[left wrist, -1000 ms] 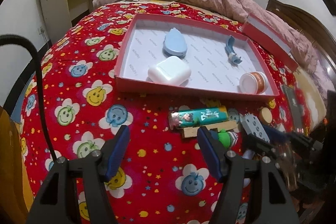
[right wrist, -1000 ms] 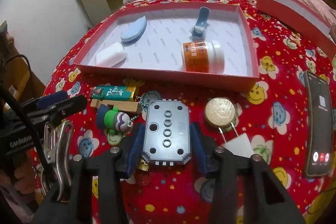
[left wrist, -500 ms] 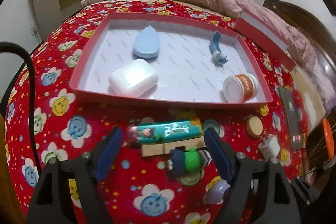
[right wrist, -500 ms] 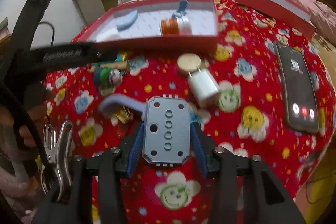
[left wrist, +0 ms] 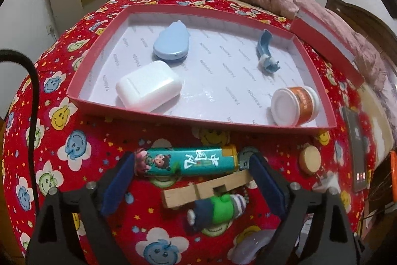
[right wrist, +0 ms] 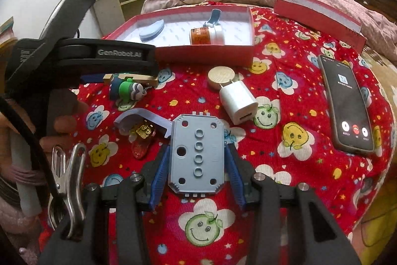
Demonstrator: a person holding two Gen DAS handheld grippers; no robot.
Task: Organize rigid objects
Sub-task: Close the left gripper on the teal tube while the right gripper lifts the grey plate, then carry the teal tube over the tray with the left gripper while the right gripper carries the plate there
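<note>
Step in hand: pick-up approach, left side. Left tongs [left wrist: 193, 180] hang over the bedspread [left wrist: 74, 165] just in front of the red tray [left wrist: 203, 126], jaws opening, pads not pressing on anything. Three items lie in the gap: teal tube [left wrist: 184, 163] crosswise, reaching nearly pad to pad; wooden clip [left wrist: 206, 190] just nearer the camera; green-and-blue figure keychain [left wrist: 215, 211] nearest. The tube looks like the target, judging by jaw spread and alignment.

Right tongs [right wrist: 197, 153] are clamped on the grey plate [right wrist: 197, 153], pads against both long edges, plate lifted clear of the bedspread, pos. well short of the tray.

Tray contents so far: white case [left wrist: 148, 87], blue oval case [left wrist: 171, 45], blue clip [left wrist: 266, 54], orange-label jar [left wrist: 295, 106] on its side. Left out on the bed: round wooden disc [right wrist: 220, 75], white charger [right wrist: 239, 101], lilac curved piece [right wrist: 139, 117], small yellow and red charms [right wrist: 142, 138]. A phone [right wrist: 347, 101] lies apart to the right; prob. not part of the job.

Next move, req'd:
1. Left: lower so pads bracket the tube ends only. Clip sits touching or nearly touching the tube; cannot tell which. Keep pads forward of it.
2. Close end-to-end; tube is round and may roll or pivot out.
3. Lift, carry over the near wall, set down in a bare spot, approx. tray centre.
4. Right: carry plate over the wall, avoid the jar.
</note>
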